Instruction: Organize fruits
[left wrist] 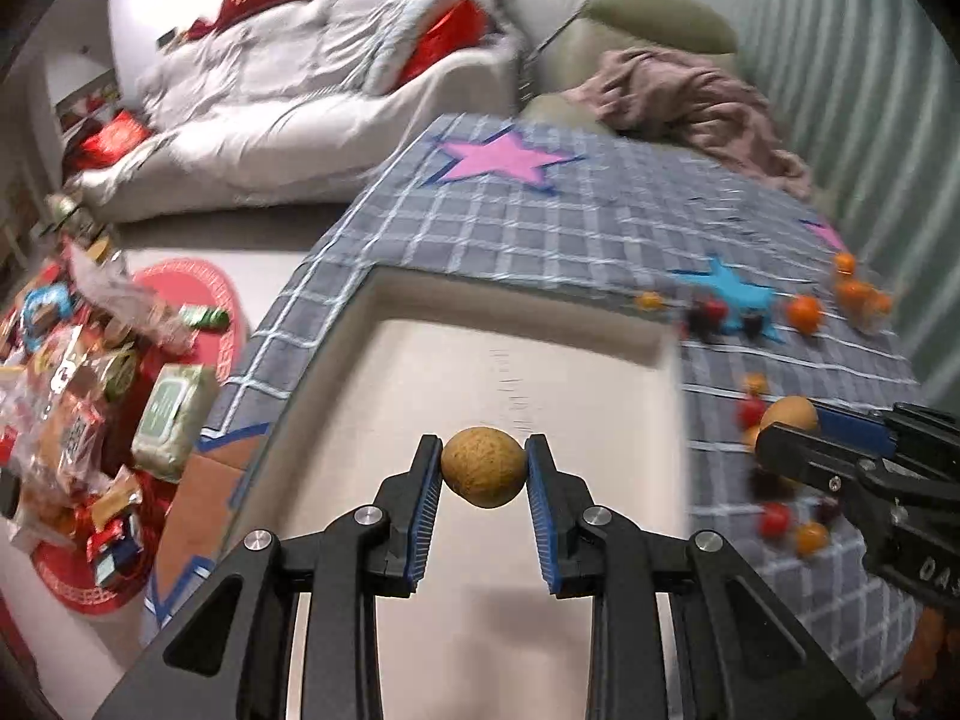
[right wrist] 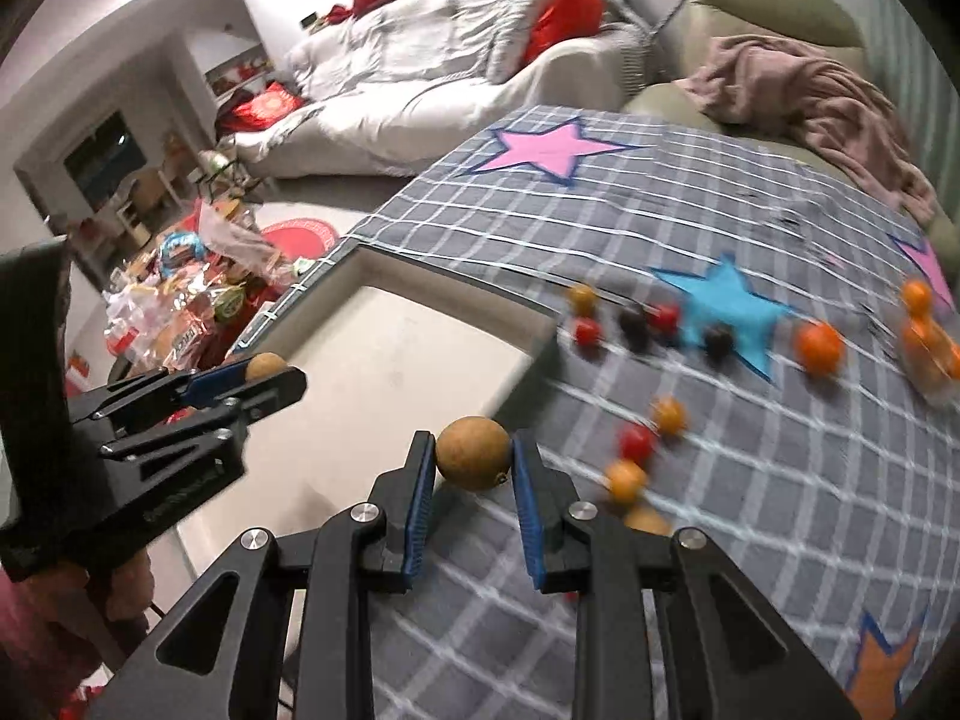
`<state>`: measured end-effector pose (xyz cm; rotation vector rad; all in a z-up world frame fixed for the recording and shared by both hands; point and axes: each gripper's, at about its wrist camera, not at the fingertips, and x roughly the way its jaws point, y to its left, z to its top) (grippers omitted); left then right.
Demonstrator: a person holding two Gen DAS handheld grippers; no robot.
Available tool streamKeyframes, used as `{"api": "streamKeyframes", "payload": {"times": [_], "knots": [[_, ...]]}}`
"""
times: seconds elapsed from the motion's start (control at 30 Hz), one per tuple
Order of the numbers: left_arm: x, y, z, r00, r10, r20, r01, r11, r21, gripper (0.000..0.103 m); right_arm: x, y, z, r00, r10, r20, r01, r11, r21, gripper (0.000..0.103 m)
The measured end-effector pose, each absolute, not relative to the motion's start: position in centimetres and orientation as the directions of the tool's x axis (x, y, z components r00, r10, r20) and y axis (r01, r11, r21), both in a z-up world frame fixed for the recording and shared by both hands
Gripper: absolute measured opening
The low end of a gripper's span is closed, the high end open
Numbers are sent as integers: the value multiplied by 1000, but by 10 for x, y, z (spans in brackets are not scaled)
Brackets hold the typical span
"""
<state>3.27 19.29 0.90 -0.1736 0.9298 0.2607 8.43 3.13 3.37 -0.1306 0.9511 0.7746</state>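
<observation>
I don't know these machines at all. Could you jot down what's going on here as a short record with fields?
Setting: checked grey cloth with coloured stars, white tray on it
Left claw: shut on a round tan fruit, above the tray
Right claw: shut on a similar brown fruit, at the tray's edge
Loose fruit: small red, dark and orange pieces scattered on the cloth
Tray contents: none visible
Background: white sofa, red cushions, snack packets on the floor
</observation>
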Motion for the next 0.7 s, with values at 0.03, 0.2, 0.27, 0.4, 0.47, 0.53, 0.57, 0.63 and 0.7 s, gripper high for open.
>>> {"api": "streamKeyframes", "payload": {"times": [0.03, 0.2, 0.27, 0.4, 0.47, 0.53, 0.57, 0.63, 0.7], "knots": [[37, 199, 3, 554, 154, -818, -311, 950, -32, 30, 89, 43, 29, 329, 532, -780, -652, 725, 220, 28], [47, 219, -25, 483, 153, -862, -356, 934, -34, 30, 101, 86, 7, 288, 498, -818, -670, 715, 200, 28], [48, 223, -32, 468, 143, -872, -365, 930, -44, 30, 104, 98, -3, 278, 478, -833, -677, 713, 183, 28], [50, 225, -40, 449, 129, -884, -365, 930, -49, 30, 105, 111, -15, 272, 440, -856, -687, 711, 147, 28], [50, 224, -39, 449, 131, -884, -359, 932, -44, 30, 104, 115, -18, 270, 427, -863, -698, 704, 130, 28], [50, 224, -40, 445, 134, -885, -351, 936, -35, 30, 100, 120, -21, 267, 412, -871, -713, 693, 108, 29], [49, 223, -40, 444, 139, -885, -350, 936, -29, 30, 99, 122, -22, 268, 406, -874, -717, 689, 100, 29], [49, 227, -40, 447, 132, -885, -354, 935, -39, 31, 98, 122, -22, 276, 390, -879, -719, 690, 80, 37], [47, 231, -39, 438, 145, -887, -378, 925, -35, 47, 99, 119, -20, 291, 381, -877, -710, 701, 69, 44]]}}
